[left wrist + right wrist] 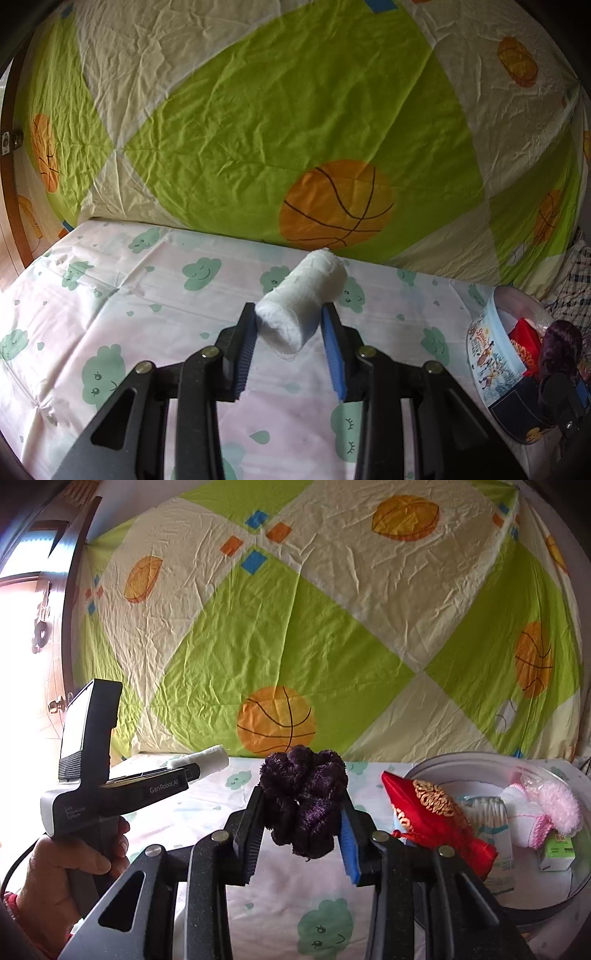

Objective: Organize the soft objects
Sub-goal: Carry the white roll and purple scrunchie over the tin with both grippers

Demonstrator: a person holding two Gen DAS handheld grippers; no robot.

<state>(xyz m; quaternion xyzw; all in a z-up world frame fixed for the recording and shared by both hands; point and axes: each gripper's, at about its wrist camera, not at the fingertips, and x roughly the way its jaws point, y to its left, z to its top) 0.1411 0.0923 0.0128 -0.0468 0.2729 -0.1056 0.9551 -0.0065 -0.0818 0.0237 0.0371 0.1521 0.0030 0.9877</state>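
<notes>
A white gauze roll (306,291) is lifted above the cloud-print sheet (147,314), pinched at its near end by my left gripper (290,308), which is shut on it. From the right wrist view the same roll (212,758) sticks out past the left gripper (192,770), which a person's hand (62,864) holds. My right gripper (302,794) is shut on a dark purple fuzzy scrunchie (303,805), held in the air just left of the round tin (480,760). The scrunchie (561,339) also shows at the right edge of the left wrist view.
The open round tin (487,354) at the right holds a red embroidered pouch (436,812), a pack of cotton swabs (487,808), a pink fluffy item (554,805) and a small carton (557,853). A green and cream basketball-print cloth (295,129) hangs behind.
</notes>
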